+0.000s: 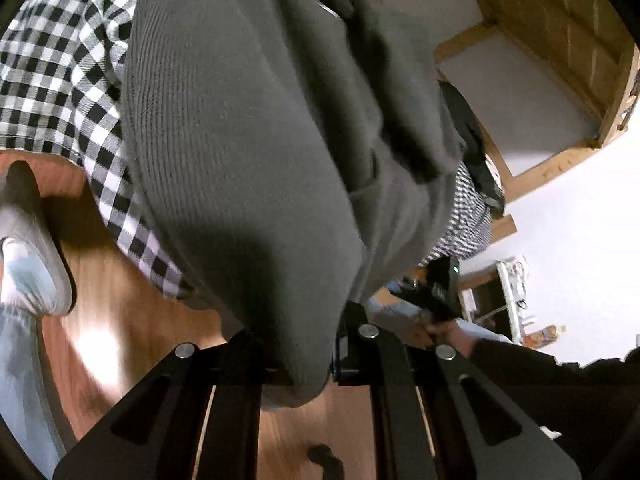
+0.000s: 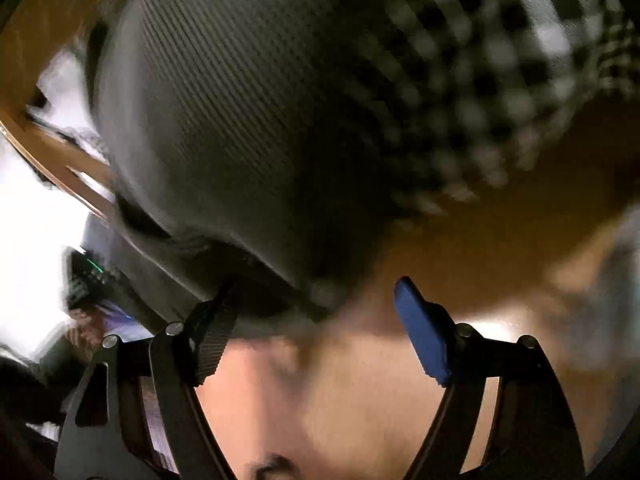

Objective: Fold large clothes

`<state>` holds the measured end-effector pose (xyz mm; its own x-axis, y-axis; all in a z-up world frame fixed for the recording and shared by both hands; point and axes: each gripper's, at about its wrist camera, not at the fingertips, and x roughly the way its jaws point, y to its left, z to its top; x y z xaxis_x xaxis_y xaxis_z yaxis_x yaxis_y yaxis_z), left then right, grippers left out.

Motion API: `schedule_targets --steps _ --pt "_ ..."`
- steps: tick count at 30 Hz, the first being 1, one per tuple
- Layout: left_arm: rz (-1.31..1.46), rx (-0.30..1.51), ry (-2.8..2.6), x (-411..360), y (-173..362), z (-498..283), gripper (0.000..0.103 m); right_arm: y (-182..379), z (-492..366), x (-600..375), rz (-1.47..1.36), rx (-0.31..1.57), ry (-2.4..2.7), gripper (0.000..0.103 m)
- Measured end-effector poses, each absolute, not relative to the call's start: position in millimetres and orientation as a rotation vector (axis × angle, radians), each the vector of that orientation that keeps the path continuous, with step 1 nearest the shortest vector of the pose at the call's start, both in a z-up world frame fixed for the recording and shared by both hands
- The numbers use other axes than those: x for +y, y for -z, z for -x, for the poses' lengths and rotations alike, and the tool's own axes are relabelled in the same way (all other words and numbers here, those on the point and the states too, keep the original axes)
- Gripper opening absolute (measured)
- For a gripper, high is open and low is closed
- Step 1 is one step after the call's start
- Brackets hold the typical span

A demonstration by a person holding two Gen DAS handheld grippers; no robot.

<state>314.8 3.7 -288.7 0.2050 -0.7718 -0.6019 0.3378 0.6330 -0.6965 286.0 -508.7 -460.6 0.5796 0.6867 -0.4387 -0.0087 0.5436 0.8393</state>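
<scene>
One grey garment (image 1: pixel 248 152) pinched in left hand-held gripper (image 1: pixel 304 364), draping forward

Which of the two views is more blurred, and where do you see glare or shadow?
Right wrist view: heavily smeared; the checked cloth is soft and the left edge is blown out white. Left wrist view: sharper, the grey garment shows its ribbing, with deep shadow near the left gripper and a glare patch on the wooden floor.
</scene>
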Motion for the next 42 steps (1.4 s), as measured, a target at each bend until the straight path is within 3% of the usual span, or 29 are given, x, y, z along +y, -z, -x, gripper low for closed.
schedule_targets --steps 2,5,8,9,14,20,22,28,33,37,39,40,41,42 --pt "0.498 1.133 0.826 6 276 -318 0.009 461 -288 -514 -1.003 0.823 -0.510 0.086" --pt "0.523 1.143 0.844 -7 278 -311 0.009 467 -293 -518 -1.095 0.836 -0.552 0.085" --pt "0.526 1.141 0.854 -4 266 -317 0.009 476 -296 -515 -1.123 0.931 -0.545 0.037" --pt "0.513 1.138 0.856 -6 261 -317 0.009 473 -294 -515 -1.103 0.937 -0.546 0.027" --pt "0.499 1.131 0.849 -7 243 -310 0.009 436 -277 -515 -1.043 0.924 -0.613 0.018" --pt "0.527 1.130 0.810 13 236 -308 0.009 331 -226 -523 -1.042 0.703 -0.742 0.017" --pt "0.525 1.129 0.818 15 236 -307 0.009 299 -206 -527 -1.050 0.621 -0.766 0.010" --pt "0.485 1.223 0.737 14 254 -304 0.009 352 -189 -503 -0.832 1.167 -0.449 0.010" --pt "0.471 1.240 0.723 17 260 -289 0.009 372 -190 -482 -0.745 1.347 -0.388 0.004" --pt "0.487 1.247 0.698 23 263 -282 0.009 364 -198 -488 -0.808 1.286 -0.386 0.001" --pt "0.474 1.251 0.691 24 263 -280 0.009 356 -199 -495 -0.807 1.249 -0.303 0.005" --pt "0.463 1.253 0.680 24 264 -280 0.009 352 -202 -501 -0.799 1.241 -0.253 0.018" --pt "0.450 1.250 0.662 23 264 -281 0.012 350 -201 -502 -0.791 1.230 -0.206 0.037" --pt "0.427 1.237 0.624 24 263 -283 0.019 349 -201 -510 -0.779 1.209 -0.148 0.087"
